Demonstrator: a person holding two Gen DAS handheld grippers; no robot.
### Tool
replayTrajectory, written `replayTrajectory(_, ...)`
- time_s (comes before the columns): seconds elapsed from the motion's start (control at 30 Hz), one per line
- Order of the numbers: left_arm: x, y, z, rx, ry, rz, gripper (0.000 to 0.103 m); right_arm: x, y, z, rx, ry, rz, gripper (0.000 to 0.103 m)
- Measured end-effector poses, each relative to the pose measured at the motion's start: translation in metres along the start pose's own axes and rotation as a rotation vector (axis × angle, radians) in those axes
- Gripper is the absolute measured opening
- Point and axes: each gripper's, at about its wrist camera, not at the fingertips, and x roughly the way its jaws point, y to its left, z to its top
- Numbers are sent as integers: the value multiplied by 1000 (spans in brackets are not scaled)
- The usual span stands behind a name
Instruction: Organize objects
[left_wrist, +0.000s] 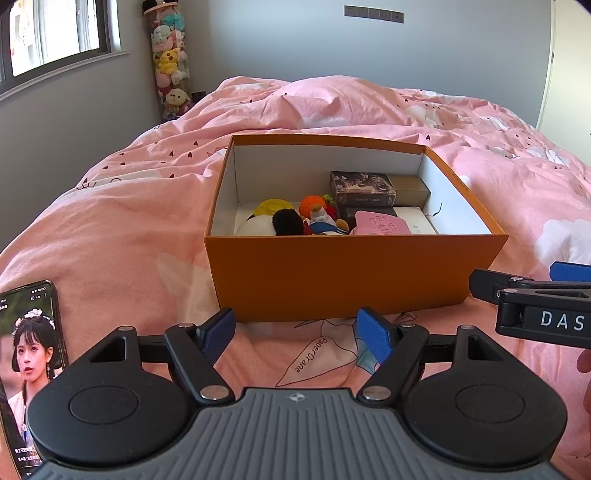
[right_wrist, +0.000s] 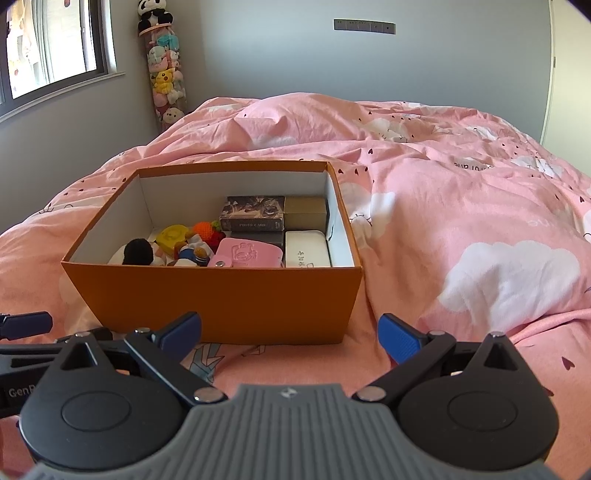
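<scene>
An open orange box (left_wrist: 332, 273) (right_wrist: 221, 299) stands on the pink bed. Inside lie a pink pouch (left_wrist: 382, 223) (right_wrist: 245, 253), a white case (left_wrist: 415, 220) (right_wrist: 306, 248), a dark photo-card box (left_wrist: 362, 188) (right_wrist: 253, 214), a tan box (right_wrist: 306, 213), a yellow toy (left_wrist: 271, 206) (right_wrist: 171, 236), an orange crochet ball (left_wrist: 313, 205), a sailor figure (left_wrist: 325, 221) (right_wrist: 190, 253) and a black-and-white plush (left_wrist: 273, 223) (right_wrist: 138, 253). My left gripper (left_wrist: 295, 332) is open and empty in front of the box. My right gripper (right_wrist: 290, 336) is open and empty, beside it.
A phone (left_wrist: 29, 354) with a lit screen lies on the duvet at the left gripper's left. The pink duvet (right_wrist: 461, 221) is rumpled, with a raised fold at the right. A tube of plush toys (left_wrist: 170, 62) stands in the far corner by the window.
</scene>
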Motion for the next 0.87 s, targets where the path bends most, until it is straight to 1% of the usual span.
replayTrajectory(0.87, -1, -5, -1, 20, 3, -12, 88, 4, -1, -2, 8, 35, 6, 101)
